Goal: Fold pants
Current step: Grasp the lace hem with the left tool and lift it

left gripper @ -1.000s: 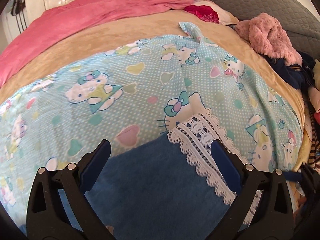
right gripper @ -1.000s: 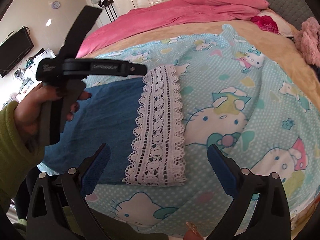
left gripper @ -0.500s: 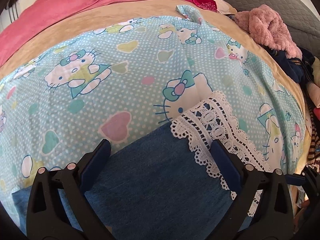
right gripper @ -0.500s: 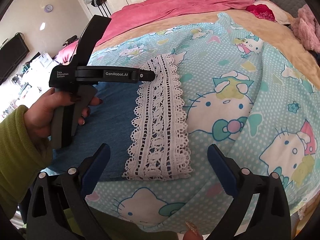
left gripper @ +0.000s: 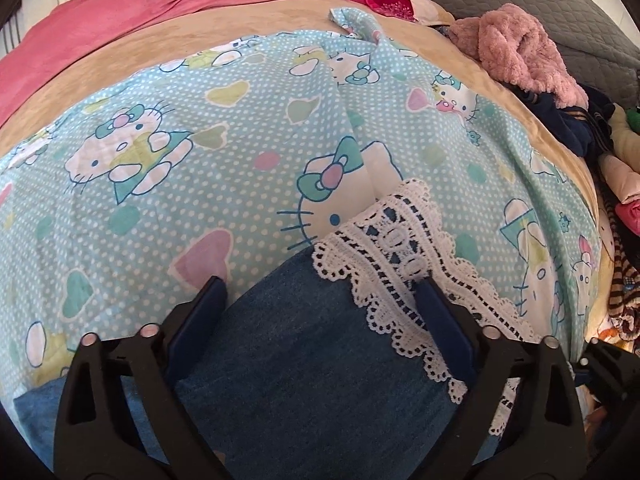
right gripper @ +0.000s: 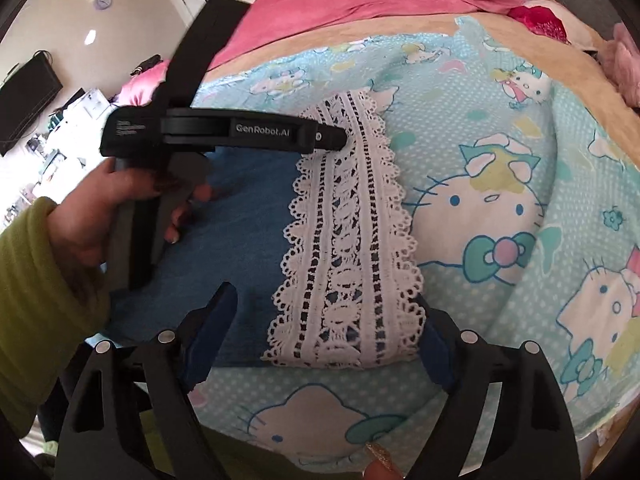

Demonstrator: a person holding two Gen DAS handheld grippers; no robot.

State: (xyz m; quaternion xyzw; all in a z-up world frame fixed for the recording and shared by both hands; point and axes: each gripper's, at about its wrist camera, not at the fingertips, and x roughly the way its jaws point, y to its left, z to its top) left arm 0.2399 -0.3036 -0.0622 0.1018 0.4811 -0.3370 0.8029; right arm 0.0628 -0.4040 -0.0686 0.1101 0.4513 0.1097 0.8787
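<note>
One pair of pants (right gripper: pixel 244 248), blue denim with a white lace hem (right gripper: pixel 348 240), lies flat on the cartoon-print sheet (right gripper: pixel 500 184) of a bed, near its front edge. The cloth appears already doubled into a compact rectangle, with the lace band forming its right-hand end.

Two tools are present, one per hand. The left tool (left gripper: pixel 320 312) is poised low over the far corner of the denim. Its jaws are closing; one pad stands over the sheet just off the denim edge, the other over the lace. Cloth lies between them, but neither pad visibly presses it. The left hand (right gripper: pixel 108 216), in a green sleeve (right gripper: pixel 36 304), holds this tool by its handle.

The right tool (right gripper: pixel 324 320) straddles the near corner of the lace hem. Its jaws are likewise closing, with the lace between them and not yet pinched.

Judgement: each tool is set at one corner of the same hemmed end so that both corners can be lifted together and carried over for the next fold, keeping the edge straight.

Also counted: one pink blanket (left gripper: pixel 160 12) at the far side of the bed, and one fluffy pink garment (left gripper: pixel 516 48) atop a pile of other clothes (left gripper: pixel 592 128) to the right.
</note>
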